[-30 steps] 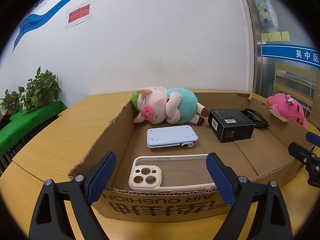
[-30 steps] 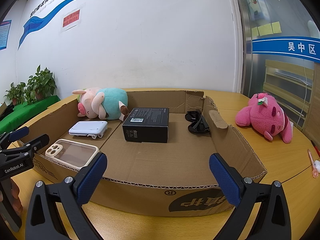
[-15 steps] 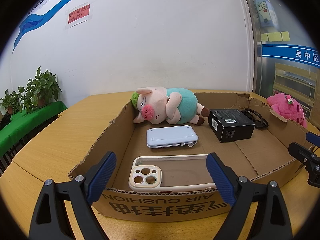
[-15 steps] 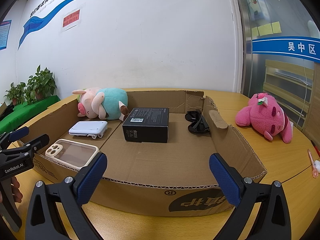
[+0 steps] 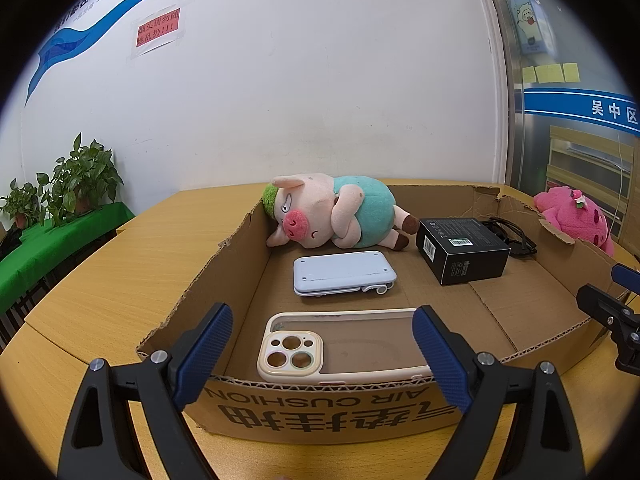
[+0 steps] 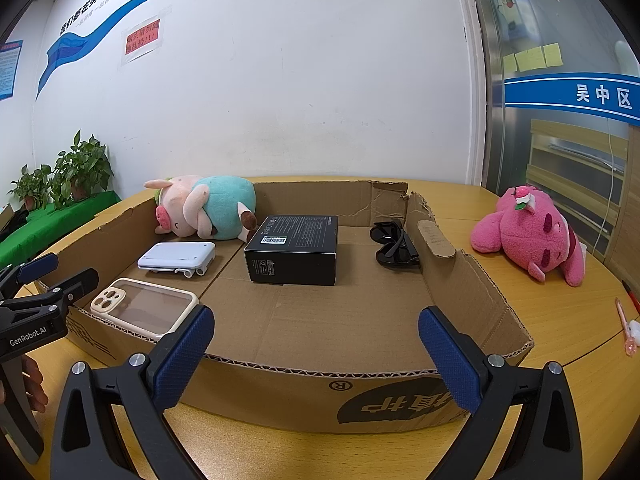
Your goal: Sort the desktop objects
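Observation:
A shallow cardboard tray (image 5: 200, 292) (image 6: 472, 292) lies on the wooden table. Inside are a pig plush in a teal shirt (image 5: 332, 212) (image 6: 204, 208), a white folding device (image 5: 344, 272) (image 6: 176, 260), a cream phone case (image 5: 344, 344) (image 6: 144, 306), a black box (image 5: 462, 250) (image 6: 296, 248) and black sunglasses (image 5: 512, 236) (image 6: 394, 244). A pink plush (image 6: 532, 232) (image 5: 576, 216) lies on the table right of the tray. My left gripper (image 5: 322, 354) is open and empty in front of the tray's near-left wall. My right gripper (image 6: 316, 360) is open and empty in front of the near wall.
A pink pen (image 6: 626, 332) lies at the table's right edge. Potted plants (image 5: 72, 184) stand on a green-covered table at the left. A white wall stands behind the table. The other gripper shows at each view's side (image 5: 612, 312) (image 6: 36, 308).

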Available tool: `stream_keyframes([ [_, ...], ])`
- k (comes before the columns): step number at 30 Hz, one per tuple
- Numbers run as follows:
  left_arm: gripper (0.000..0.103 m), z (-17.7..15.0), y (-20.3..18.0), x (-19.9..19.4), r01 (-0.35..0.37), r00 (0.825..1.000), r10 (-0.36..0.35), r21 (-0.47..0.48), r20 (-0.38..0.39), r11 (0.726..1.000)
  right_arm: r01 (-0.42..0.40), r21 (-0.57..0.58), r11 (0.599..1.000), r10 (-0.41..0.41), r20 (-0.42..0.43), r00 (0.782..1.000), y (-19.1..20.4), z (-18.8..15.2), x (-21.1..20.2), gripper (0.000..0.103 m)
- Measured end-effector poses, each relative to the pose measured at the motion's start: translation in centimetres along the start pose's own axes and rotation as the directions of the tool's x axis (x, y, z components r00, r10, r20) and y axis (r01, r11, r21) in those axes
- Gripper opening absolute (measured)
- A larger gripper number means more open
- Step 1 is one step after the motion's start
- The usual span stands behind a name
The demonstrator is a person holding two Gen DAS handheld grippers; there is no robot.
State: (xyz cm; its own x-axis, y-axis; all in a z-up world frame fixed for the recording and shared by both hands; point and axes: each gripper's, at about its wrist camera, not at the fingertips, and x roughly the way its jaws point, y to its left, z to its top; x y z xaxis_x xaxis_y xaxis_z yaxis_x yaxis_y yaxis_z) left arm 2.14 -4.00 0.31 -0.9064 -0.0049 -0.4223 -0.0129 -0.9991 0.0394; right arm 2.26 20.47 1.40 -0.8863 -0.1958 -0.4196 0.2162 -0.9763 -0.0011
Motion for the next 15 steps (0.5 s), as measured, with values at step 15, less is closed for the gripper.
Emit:
stream_keyframes([
  [15, 0.091, -0.02, -0.01, 0.02, 0.000, 1.000, 0.000, 0.000, 0.000, 1.000, 0.000, 0.000, 1.000, 0.000, 0.000, 1.000, 0.05, 0.00, -0.01, 0.103],
])
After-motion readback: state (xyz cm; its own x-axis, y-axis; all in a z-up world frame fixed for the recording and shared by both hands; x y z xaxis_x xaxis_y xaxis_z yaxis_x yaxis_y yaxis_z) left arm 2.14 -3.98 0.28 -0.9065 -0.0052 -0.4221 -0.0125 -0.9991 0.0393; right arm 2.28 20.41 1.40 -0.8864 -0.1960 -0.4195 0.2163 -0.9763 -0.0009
